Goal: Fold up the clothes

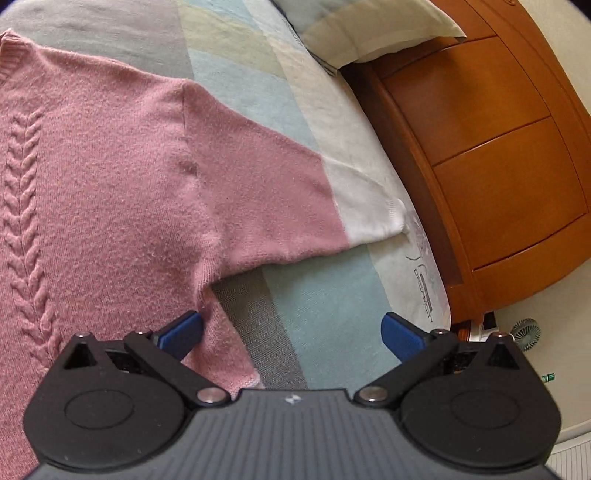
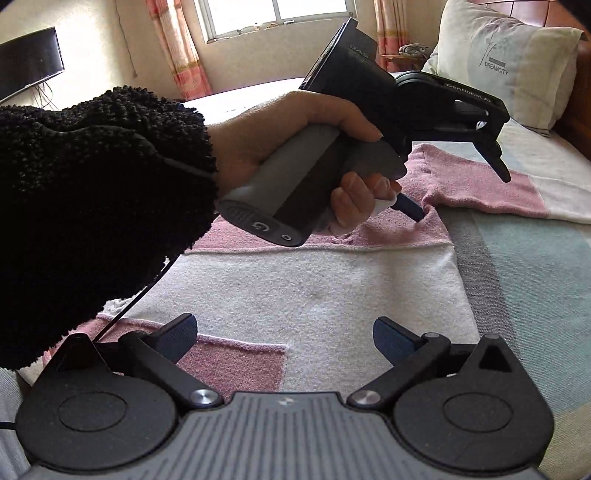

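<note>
A pink cable-knit sweater (image 1: 110, 184) with a white hem band (image 2: 314, 288) lies flat on the bed. Its sleeve (image 1: 266, 199) stretches right and ends in a white cuff (image 1: 373, 218). My left gripper (image 1: 291, 332) is open and low over the armpit. Its left pad (image 1: 181, 334) is over the sweater's side edge, and its right pad is over the bedspread. In the right wrist view the left gripper (image 2: 454, 184) is held by a hand in a black fuzzy sleeve (image 2: 92, 206), one fingertip (image 2: 410, 206) touching the knit. My right gripper (image 2: 288, 338) is open above the white band and holds nothing.
The sweater rests on a bedspread (image 1: 332, 314) striped in blue, grey and green. A pillow (image 2: 509, 62) leans at the head of the bed. A wooden headboard (image 1: 498, 147) runs along the bed's right edge, with a small fan (image 1: 526, 332) on the floor. A TV (image 2: 26, 66) and a window (image 2: 277, 14) are behind.
</note>
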A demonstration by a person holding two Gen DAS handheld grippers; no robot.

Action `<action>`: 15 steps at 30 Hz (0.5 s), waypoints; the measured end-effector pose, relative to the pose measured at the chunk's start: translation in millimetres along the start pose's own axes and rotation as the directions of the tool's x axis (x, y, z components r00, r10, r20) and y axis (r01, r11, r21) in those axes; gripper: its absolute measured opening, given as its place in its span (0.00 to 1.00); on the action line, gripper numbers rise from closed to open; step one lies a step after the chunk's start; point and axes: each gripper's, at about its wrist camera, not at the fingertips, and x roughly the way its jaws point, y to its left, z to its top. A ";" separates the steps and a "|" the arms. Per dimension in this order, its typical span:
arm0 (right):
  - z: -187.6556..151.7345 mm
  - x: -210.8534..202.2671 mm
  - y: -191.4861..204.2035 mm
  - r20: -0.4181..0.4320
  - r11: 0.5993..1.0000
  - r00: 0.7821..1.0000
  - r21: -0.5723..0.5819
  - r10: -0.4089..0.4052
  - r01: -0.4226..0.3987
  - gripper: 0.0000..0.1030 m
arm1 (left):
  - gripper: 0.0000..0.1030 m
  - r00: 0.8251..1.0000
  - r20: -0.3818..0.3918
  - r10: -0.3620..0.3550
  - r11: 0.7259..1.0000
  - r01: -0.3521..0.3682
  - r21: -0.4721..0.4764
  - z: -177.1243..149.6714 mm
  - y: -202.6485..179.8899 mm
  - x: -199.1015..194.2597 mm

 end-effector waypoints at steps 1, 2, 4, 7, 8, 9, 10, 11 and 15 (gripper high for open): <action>0.2 1.4 1.1 -0.002 1.000 1.000 -0.001 0.000 0.000 1.00 | 0.99 1.000 0.019 0.007 1.000 -0.007 -0.008 2.1 1.2 2.8; 0.5 3.1 2.6 -0.007 1.000 1.000 -0.004 -0.001 0.001 1.00 | 0.99 0.999 0.038 0.011 1.000 -0.010 -0.026 4.7 3.0 5.9; 0.8 6.0 5.8 -0.015 1.000 1.000 -0.014 -0.003 0.003 1.00 | 0.99 0.998 0.057 0.002 0.998 0.001 -0.064 7.4 5.7 8.8; 0.2 10.6 8.9 -0.033 1.000 0.999 -0.020 -0.008 0.007 1.00 | 0.99 0.999 0.036 -0.010 1.000 0.011 -0.027 6.2 3.0 -0.2; 0.4 11.9 8.6 -0.037 1.000 0.999 -0.017 -0.010 0.009 1.00 | 0.99 0.999 0.032 -0.007 1.000 0.007 -0.018 5.5 1.8 -8.2; 0.7 12.5 8.0 -0.039 1.000 0.999 -0.013 -0.009 0.008 1.00 | 0.99 1.000 0.030 -0.002 1.000 0.002 -0.011 4.8 0.7 -16.8; 1.0 12.5 6.9 -0.039 1.000 0.999 -0.005 -0.005 0.004 1.00 | 0.99 0.999 0.043 0.009 1.000 -0.009 -0.004 3.8 -0.2 -29.7; 1.4 12.4 5.7 -0.039 1.000 0.999 0.002 0.000 0.000 1.00 | 0.99 0.998 0.060 0.022 1.000 -0.022 0.002 2.8 -1.1 -43.7; 3.4 9.0 -0.2 -0.025 0.999 0.999 0.039 0.029 -0.028 1.00 | 0.99 0.989 0.117 0.092 0.996 -0.093 0.002 -6.9 -2.9 -109.3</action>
